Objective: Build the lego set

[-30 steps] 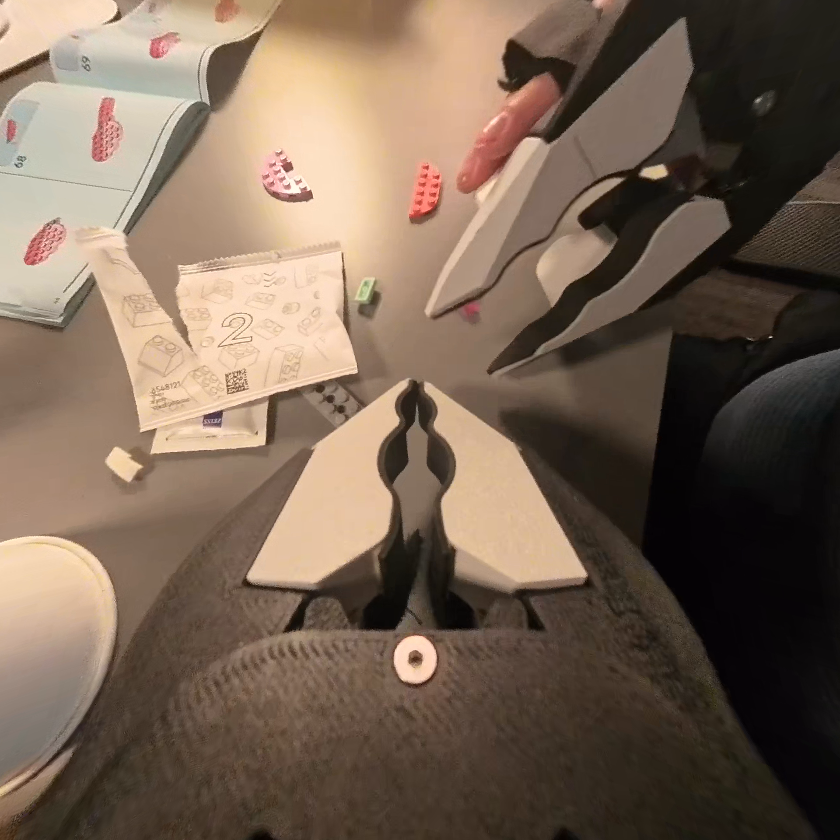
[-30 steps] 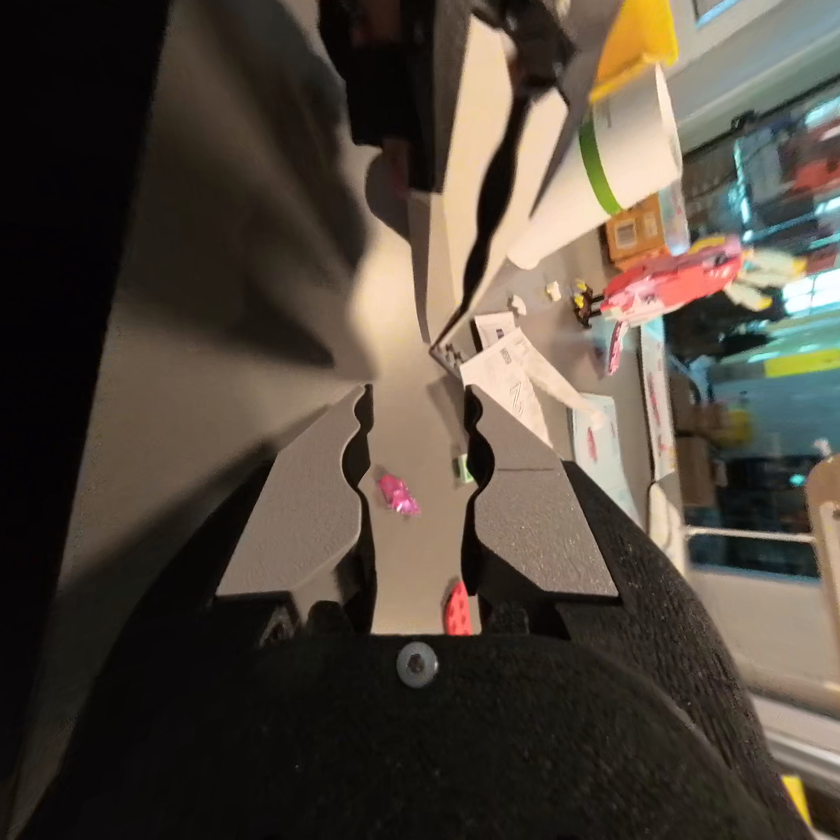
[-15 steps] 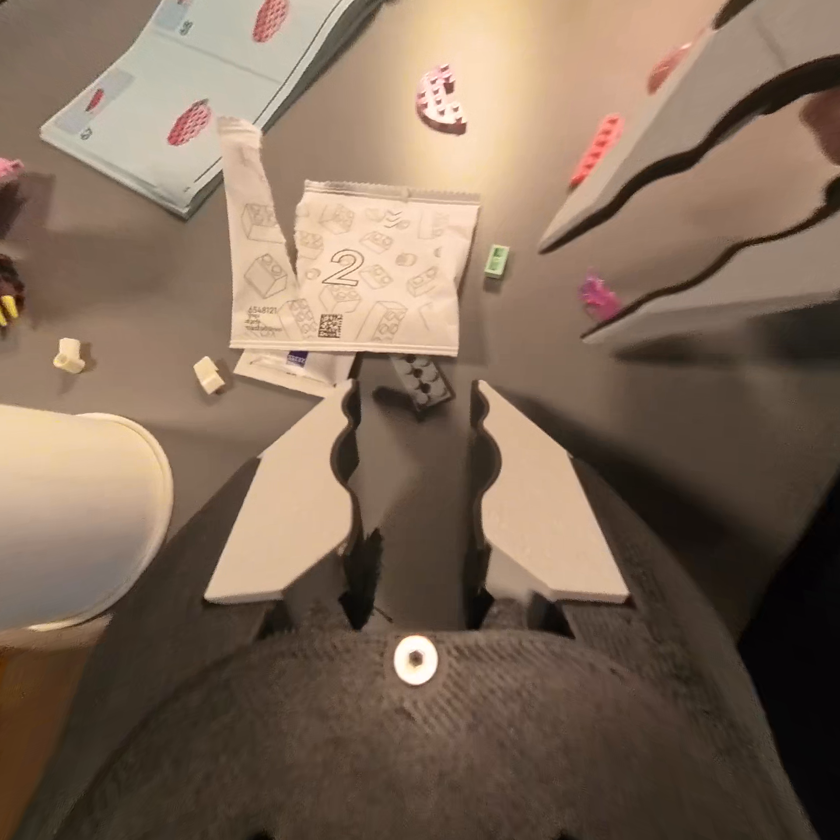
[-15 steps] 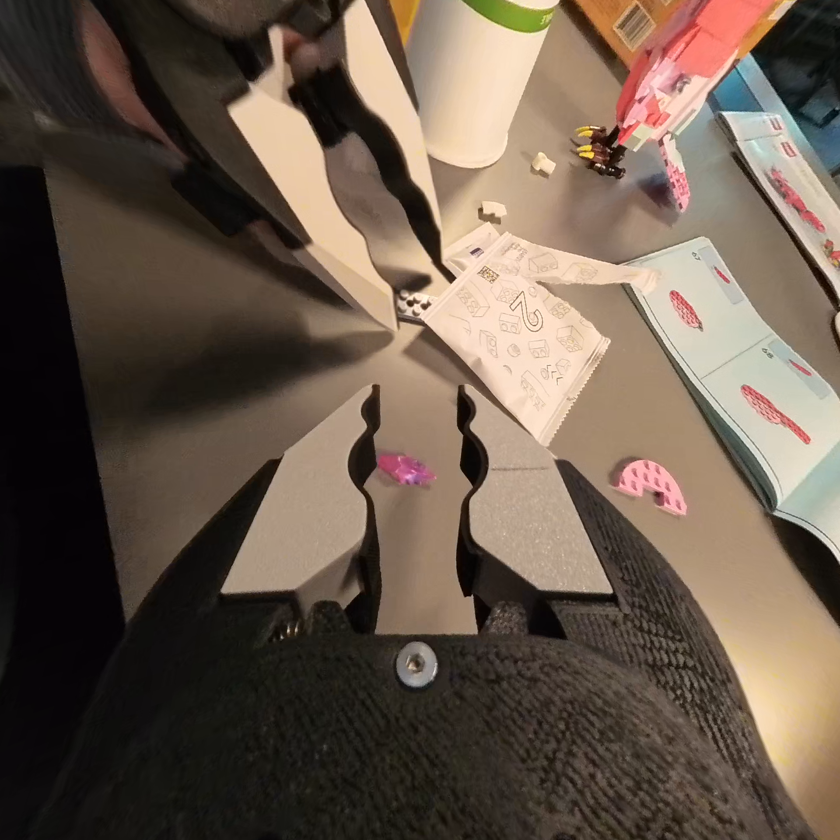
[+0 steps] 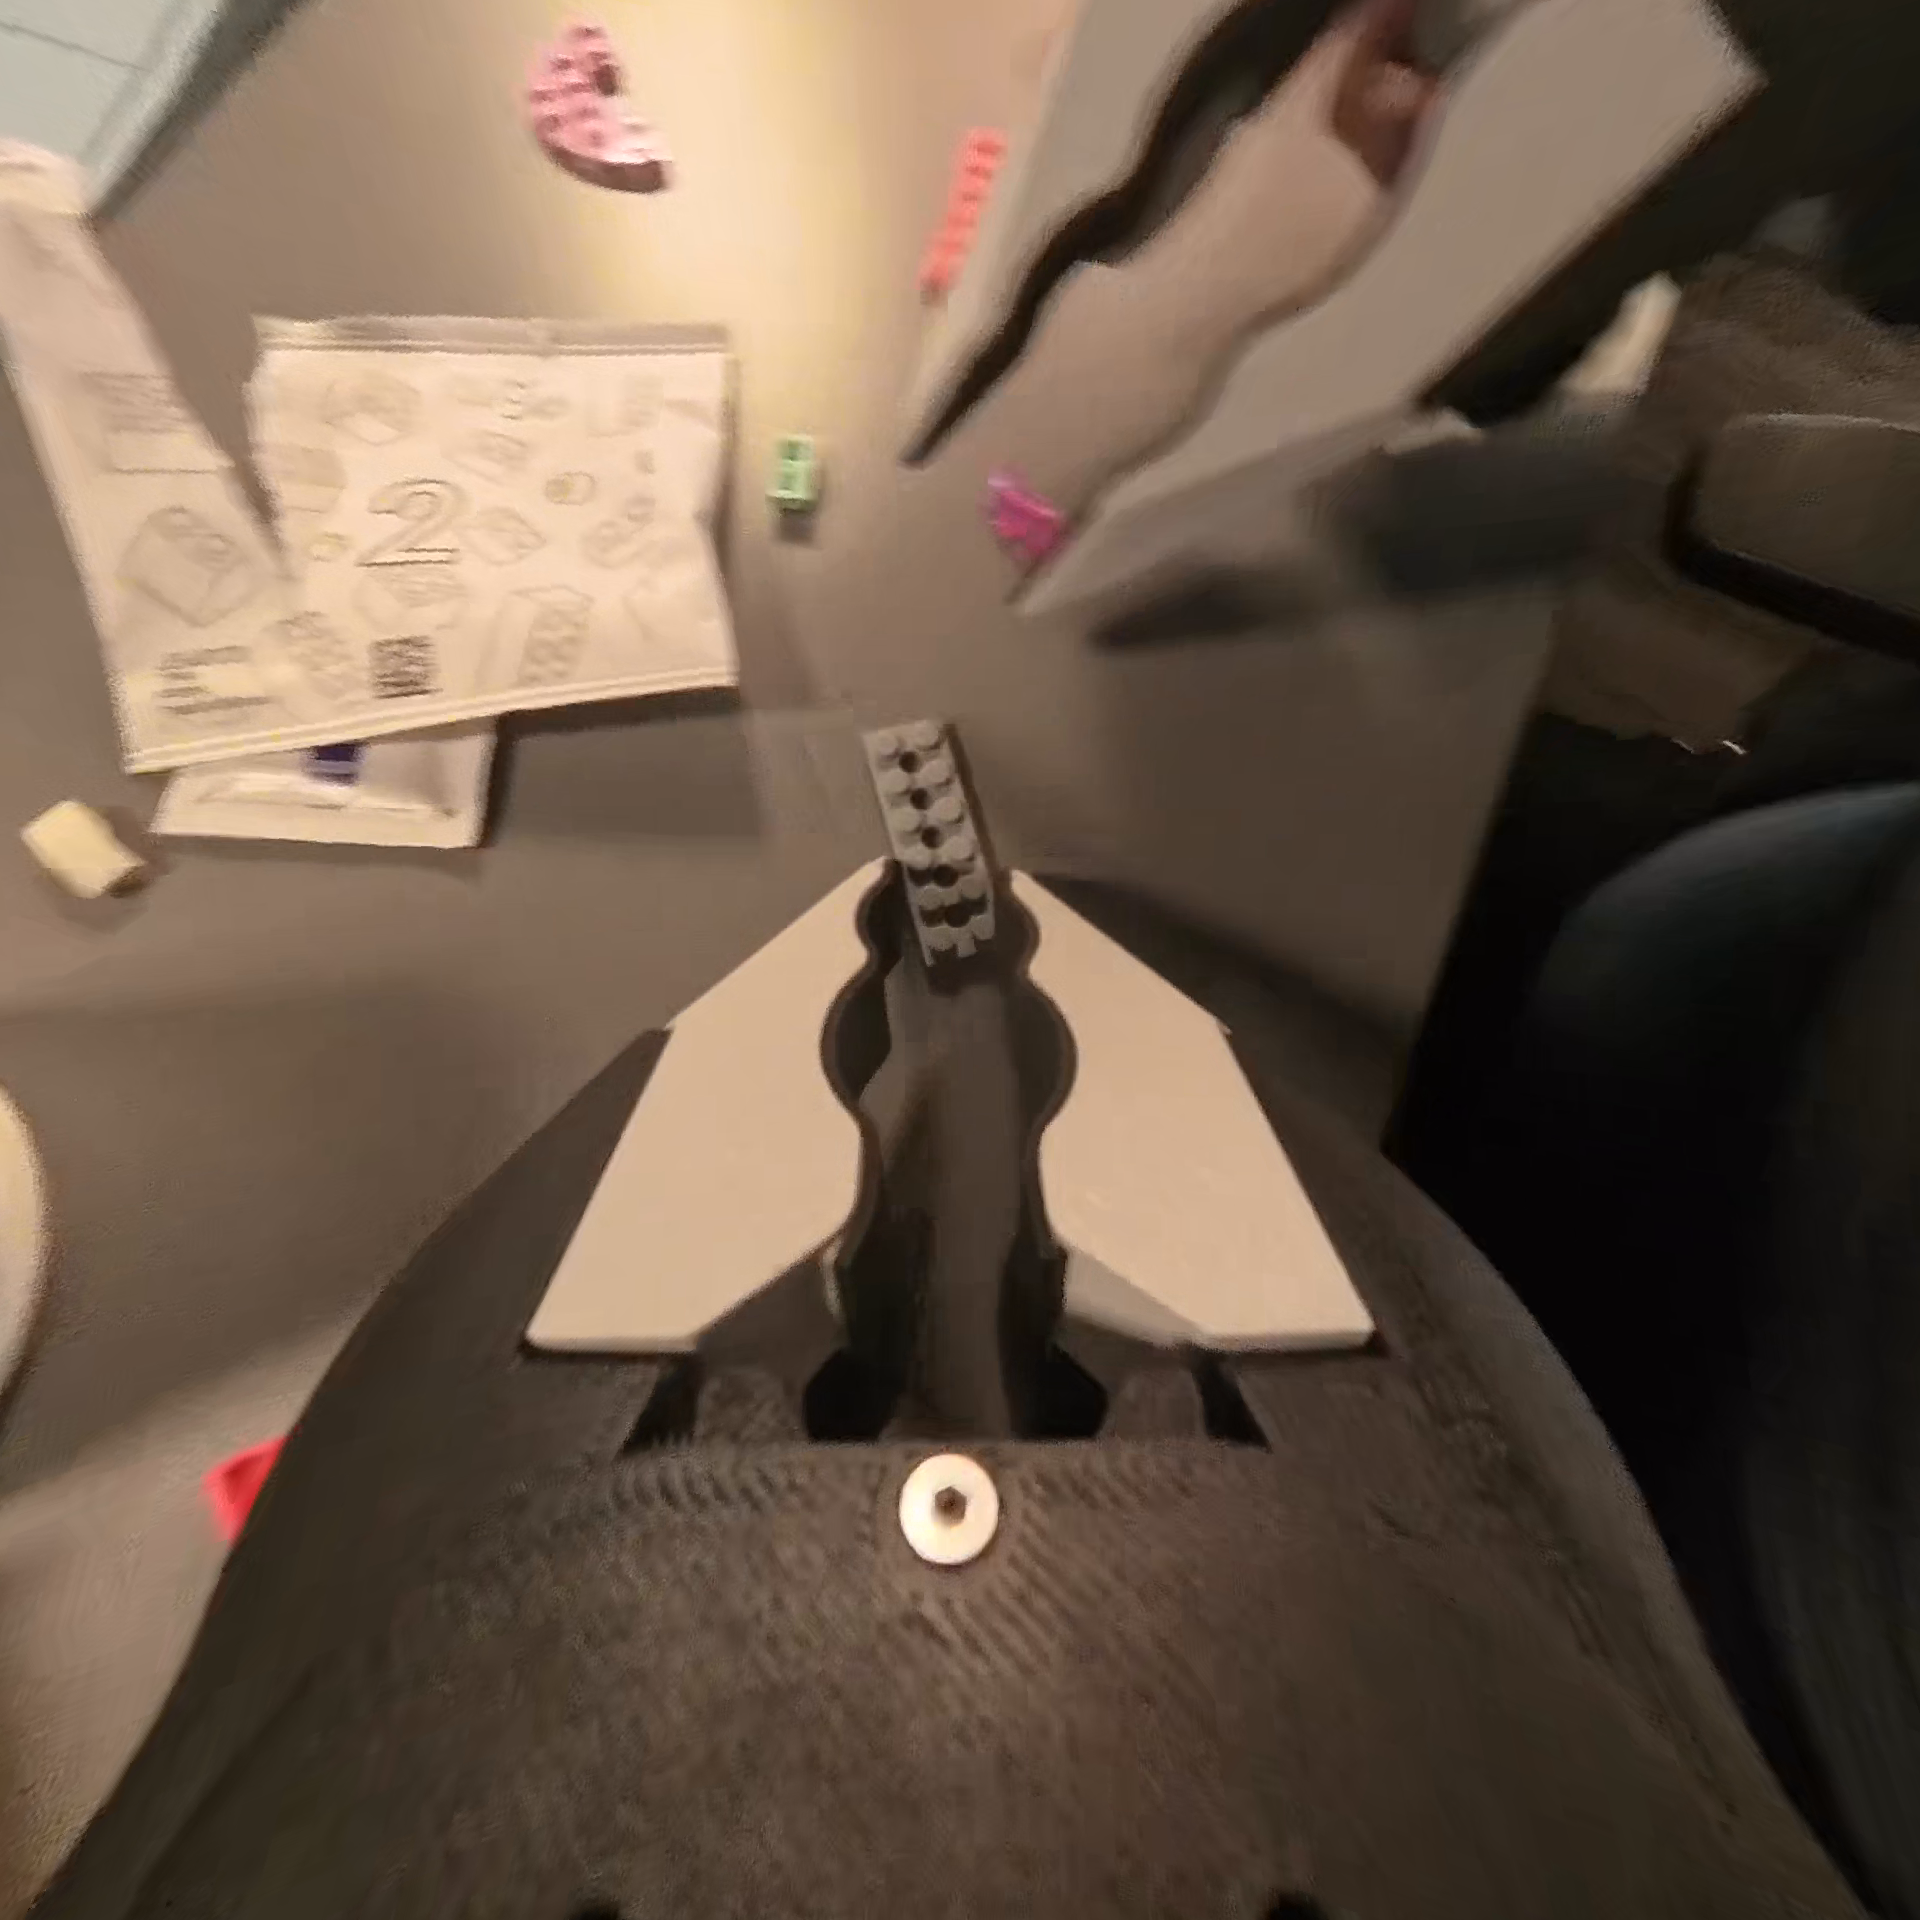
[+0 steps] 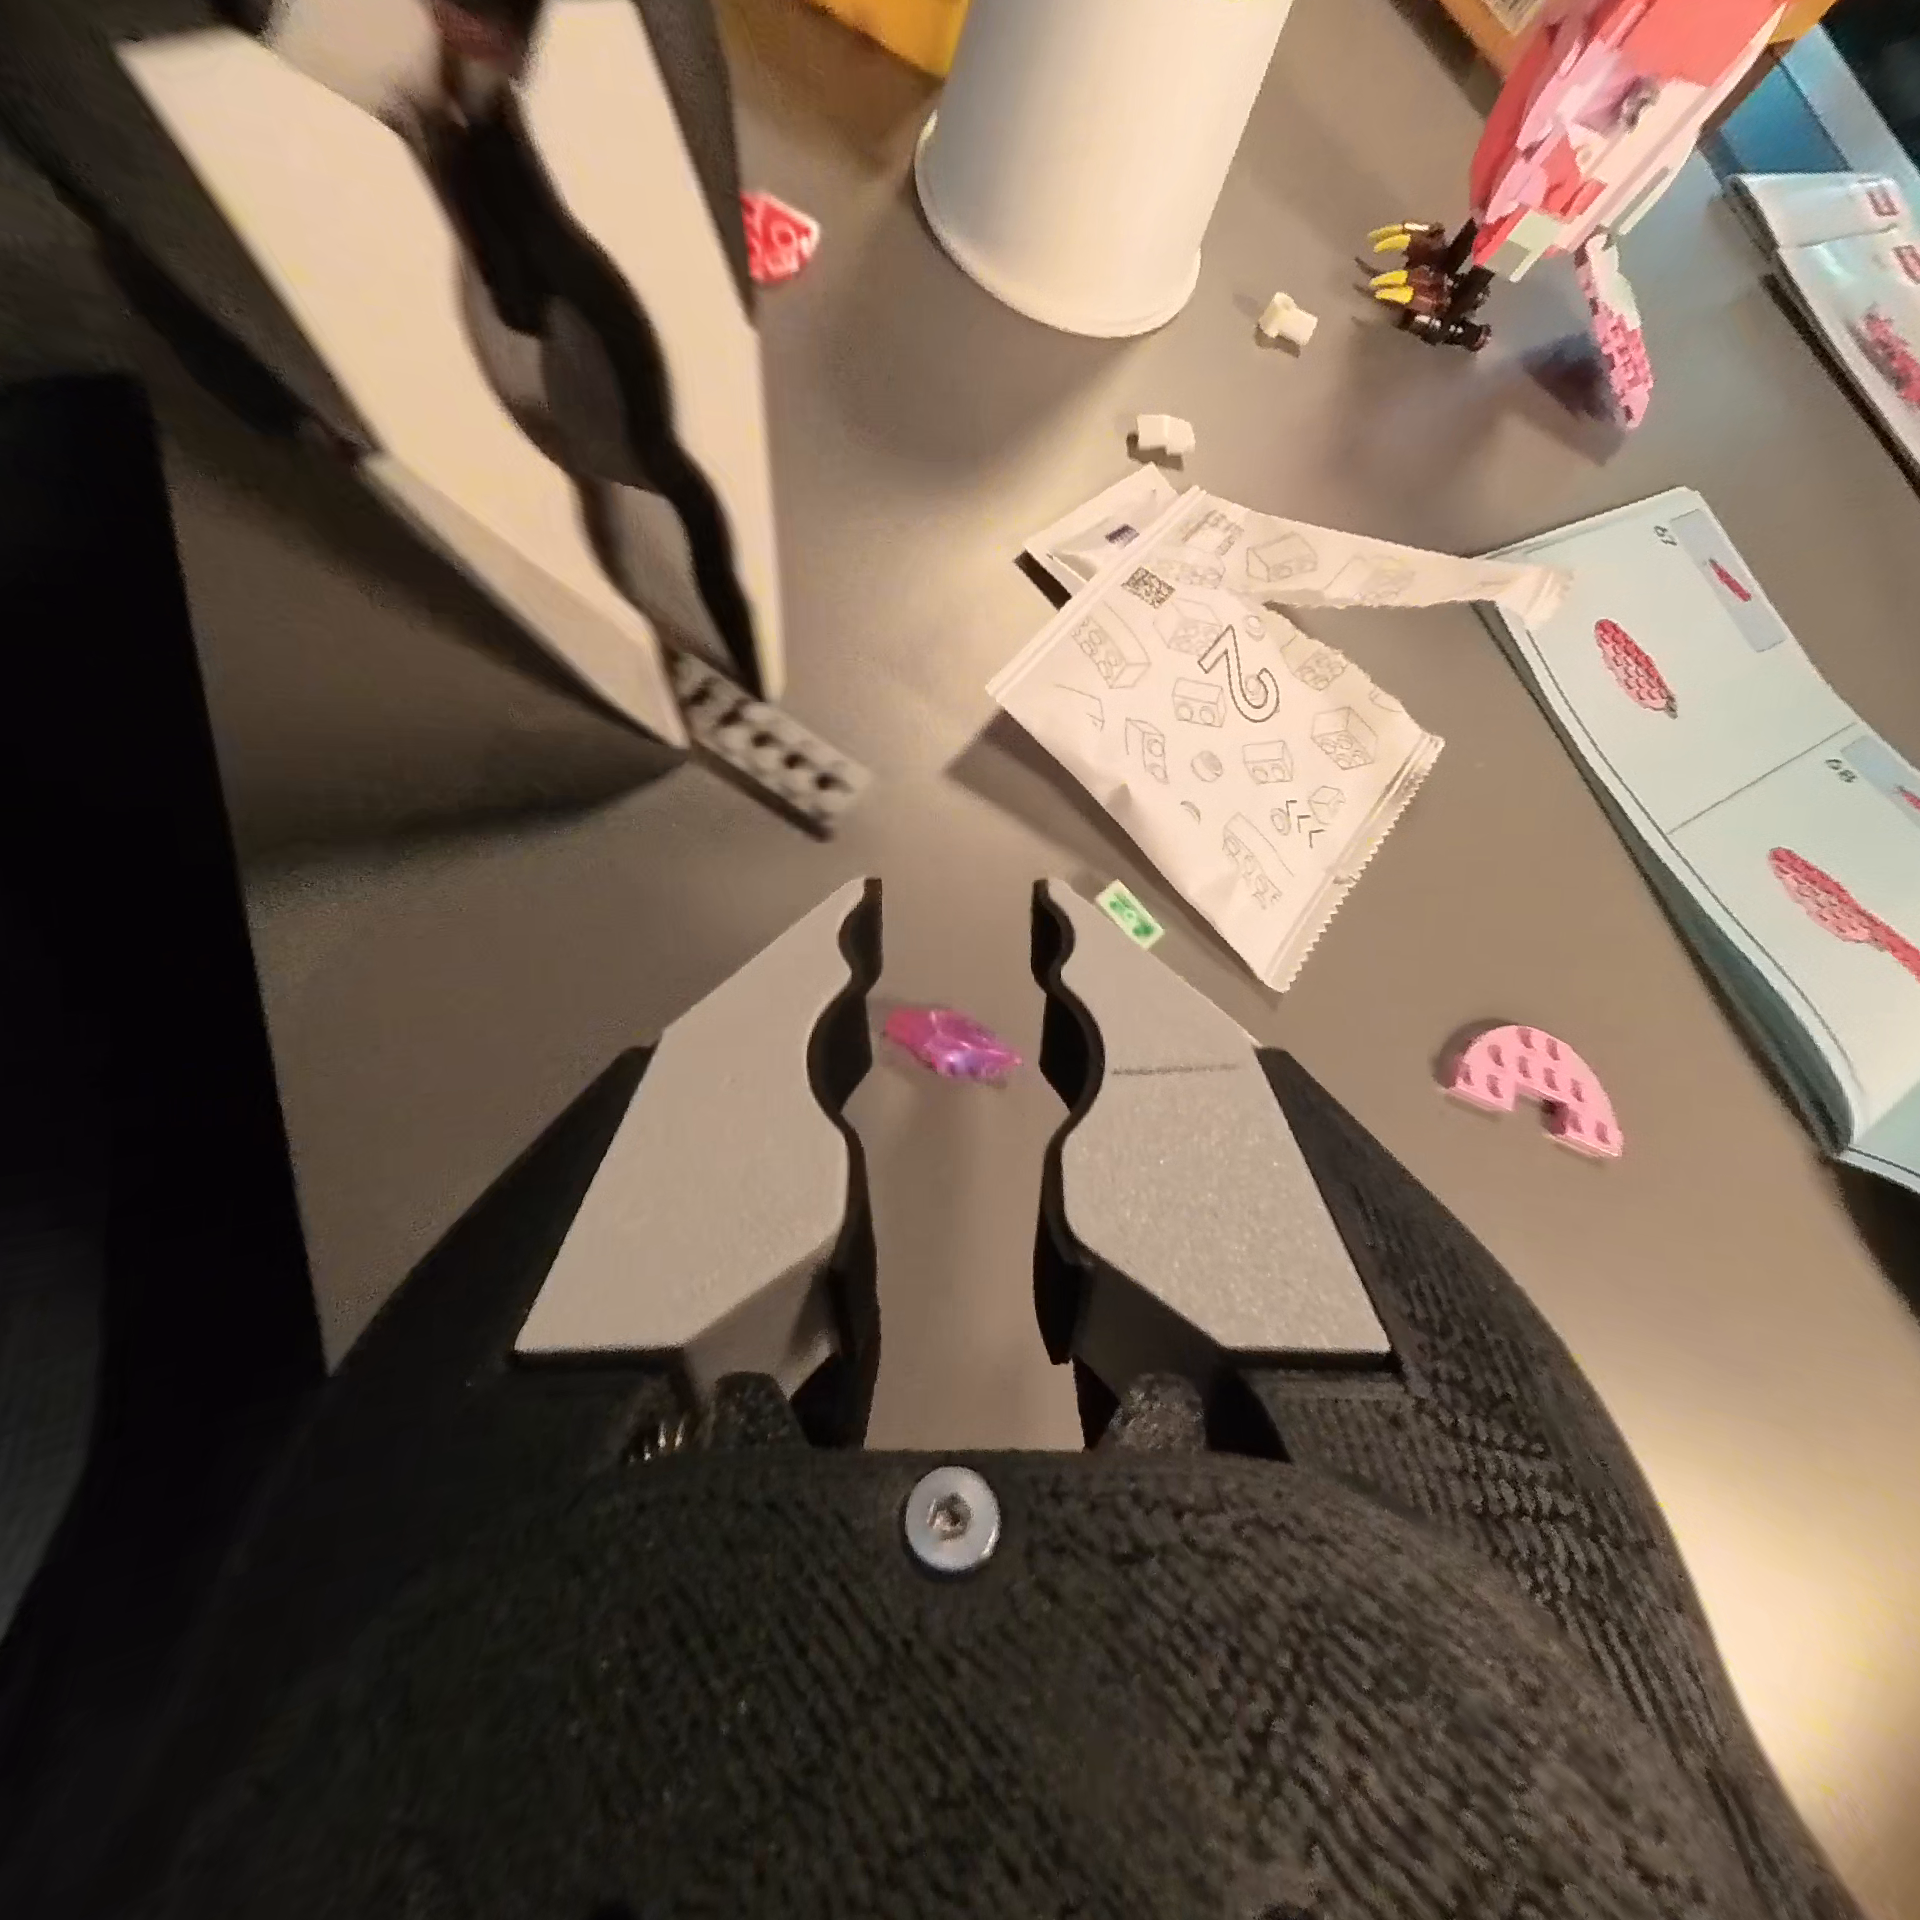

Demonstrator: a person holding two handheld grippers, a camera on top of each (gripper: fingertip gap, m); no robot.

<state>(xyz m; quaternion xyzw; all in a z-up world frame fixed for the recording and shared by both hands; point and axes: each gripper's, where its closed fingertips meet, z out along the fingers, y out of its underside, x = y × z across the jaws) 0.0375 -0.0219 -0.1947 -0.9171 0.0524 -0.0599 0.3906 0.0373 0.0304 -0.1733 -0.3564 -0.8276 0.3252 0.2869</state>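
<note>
**Left fingers pinch a grey plate, right fingers spread over a magenta piece**

Fingers first: the left gripper (image 5: 940, 883) has its two pads closed on the near end of a grey studded plate (image 5: 928, 821), which juts out past the tips, clear of the grey table (image 5: 416, 987). The right wrist view confirms it: the same plate pokes out from between those pale fingertips.

Over to the right gripper (image 6: 956, 899). Jaws apart, nothing held. A small translucent magenta piece (image 6: 951, 1042) lies on the table in the channel between the fingers, touching neither as far as I can see. A little green piece (image 6: 1127, 912) lies just beside the right-hand fingertip (image 6: 1049, 899).

Around them: a torn white paper bag (image 6: 1216, 748), a pink half-round plate (image 6: 1538, 1086), an open instruction booklet (image 6: 1704, 748), a white cup (image 6: 1091, 156) and a pink brick model (image 6: 1600, 114) further back.

Handling judgement: the hold on the grey plate covers only its end, so it may pivot; keep the squeeze even. The magenta piece looks small and slick, so square, centred pads would suit it.
</note>
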